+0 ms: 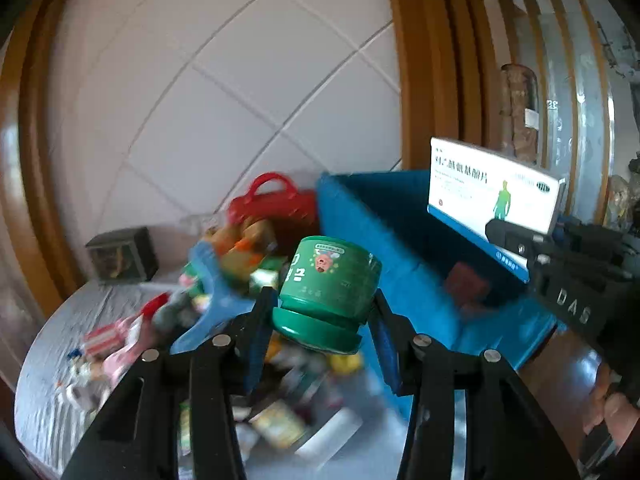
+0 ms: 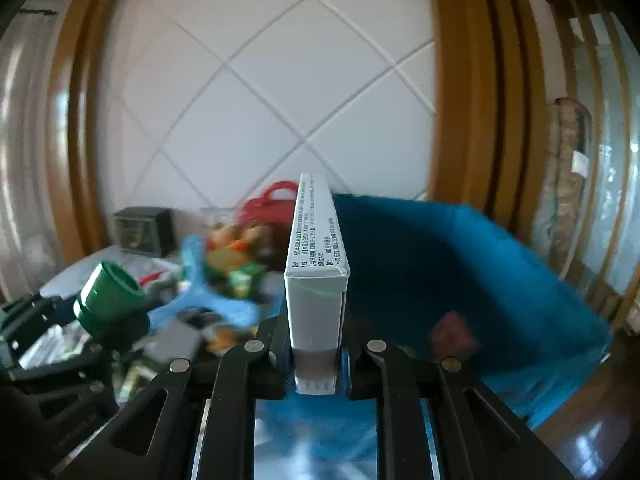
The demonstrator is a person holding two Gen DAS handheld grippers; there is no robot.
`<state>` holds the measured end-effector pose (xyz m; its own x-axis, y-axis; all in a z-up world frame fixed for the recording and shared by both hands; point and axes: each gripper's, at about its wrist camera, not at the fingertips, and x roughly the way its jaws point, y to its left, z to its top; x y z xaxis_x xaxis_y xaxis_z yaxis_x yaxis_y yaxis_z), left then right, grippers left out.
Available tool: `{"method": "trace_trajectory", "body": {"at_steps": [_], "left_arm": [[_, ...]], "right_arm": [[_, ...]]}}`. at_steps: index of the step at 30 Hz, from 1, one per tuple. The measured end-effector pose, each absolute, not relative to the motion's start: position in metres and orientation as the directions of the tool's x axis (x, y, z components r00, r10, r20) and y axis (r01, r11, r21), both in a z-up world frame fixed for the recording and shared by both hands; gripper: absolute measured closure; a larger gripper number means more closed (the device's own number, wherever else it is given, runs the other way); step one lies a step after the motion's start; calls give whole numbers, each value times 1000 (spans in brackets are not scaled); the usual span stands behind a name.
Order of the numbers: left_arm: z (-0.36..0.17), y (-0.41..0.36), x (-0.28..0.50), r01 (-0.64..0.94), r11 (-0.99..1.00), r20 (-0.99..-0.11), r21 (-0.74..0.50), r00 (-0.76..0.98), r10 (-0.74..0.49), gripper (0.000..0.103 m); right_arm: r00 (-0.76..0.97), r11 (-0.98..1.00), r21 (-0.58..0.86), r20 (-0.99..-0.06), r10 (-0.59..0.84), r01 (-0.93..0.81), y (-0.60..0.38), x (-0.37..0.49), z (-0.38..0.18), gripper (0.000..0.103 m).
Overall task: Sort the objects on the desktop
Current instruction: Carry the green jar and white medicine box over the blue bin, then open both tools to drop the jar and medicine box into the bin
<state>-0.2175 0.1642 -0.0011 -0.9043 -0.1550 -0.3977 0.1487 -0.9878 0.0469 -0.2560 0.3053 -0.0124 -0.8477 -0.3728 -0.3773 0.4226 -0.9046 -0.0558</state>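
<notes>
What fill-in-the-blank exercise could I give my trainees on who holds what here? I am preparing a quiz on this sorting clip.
1. The left gripper is shut on a round ____ plastic jar.
2. The right gripper clamps a flat white cardboard medicine box that stands ____ between its fingers.
3. Behind both grippers lies an open fabric bin coloured ____.
4. The handled basket behind the clutter is ____.

Missing words: green; upright; blue; red
</notes>
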Motion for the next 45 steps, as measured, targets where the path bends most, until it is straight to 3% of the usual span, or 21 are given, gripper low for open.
{"method": "trace_trajectory", "body": {"at_steps": [6,12,17,22,30,34,38,42,44,45], "left_arm": [[23,236,-306,118,-991,-422,66,-896,-135,57],[40,269,-400,100,-994,-574,33,-813,-101,57],[3,282,-486,67,-997,-813,-30,-582,-15,57],[-54,290,-521,70,-997,-936,-44,-353,16,57],[-86,302,-520,41,-998,-974,-53,-225,42,57],[-89,310,-526,43,-999,-979,-32,-201,23,57],[-91,313,-523,45,-999,-981,-16,-191,7,47],[-86,312,-518,56,-998,-979,-7,-204,-5,46],[-82,312,-515,54,-998,-978,-19,-210,8,45],[-79,312,-512,52,-998,-976,-18,-218,7,45]], "right_arm": [[-855,-916,-92,-405,-325,391,379,-338,3,86],[-823,-903,-139,-485,-295,406,420,-419,22,86],[-674,-869,-147,-696,-248,472,419,-495,5,86],[-485,-844,-165,-866,-124,511,426,-546,-56,86],[-347,-768,-267,-936,63,582,433,-543,-112,86],[-316,-765,-259,-946,76,590,447,-551,-117,85],[-305,-767,-247,-950,71,591,452,-554,-114,84],[-301,-764,-247,-951,73,597,453,-550,-112,83],[-313,-764,-250,-948,67,594,454,-548,-108,77],[-320,-763,-255,-945,66,594,454,-546,-106,66]]}}
